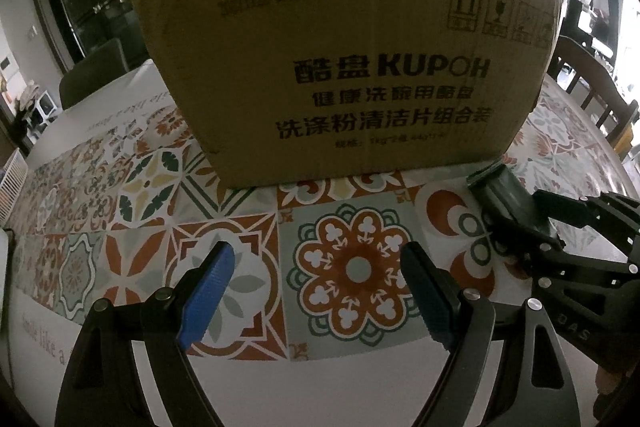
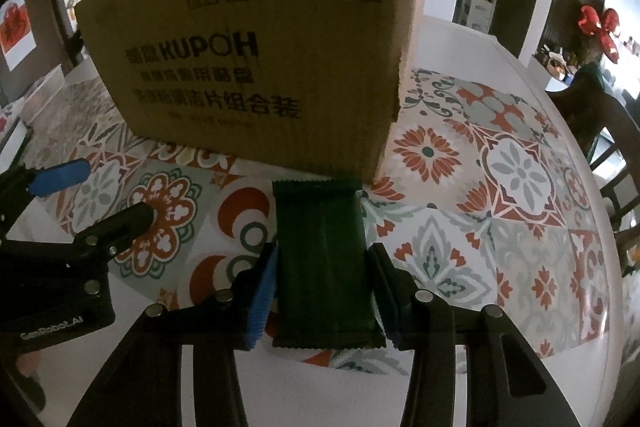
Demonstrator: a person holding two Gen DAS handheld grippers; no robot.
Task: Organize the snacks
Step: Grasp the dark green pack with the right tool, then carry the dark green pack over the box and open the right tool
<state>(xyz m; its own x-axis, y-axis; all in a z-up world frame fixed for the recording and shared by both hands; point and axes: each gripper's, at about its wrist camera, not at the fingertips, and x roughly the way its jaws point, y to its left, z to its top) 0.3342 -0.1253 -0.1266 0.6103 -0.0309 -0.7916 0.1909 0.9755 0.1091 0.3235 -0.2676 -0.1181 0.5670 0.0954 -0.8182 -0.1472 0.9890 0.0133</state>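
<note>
Our right gripper [image 2: 324,287] pinches the green snack packet [image 2: 322,255], long axis toward twelve o'clock; left gripper [image 1: 316,291] spread, empty.

The cardboard box [image 1: 348,67] stands on the patterned tablecloth [image 1: 132,187], blocking the way ahead of both grippers. Open cloth lies to its left and right [image 2: 500,167]. A chair [image 2: 608,131] stands at the table's right edge.

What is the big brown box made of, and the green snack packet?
The box looks like matte brown corrugated cardboard: ridges show along its cut corner edge. The green snack packet seems a thin, slightly shiny plastic or foil wrapper, with zigzag crimped ends; which one, I cannot tell.
</note>
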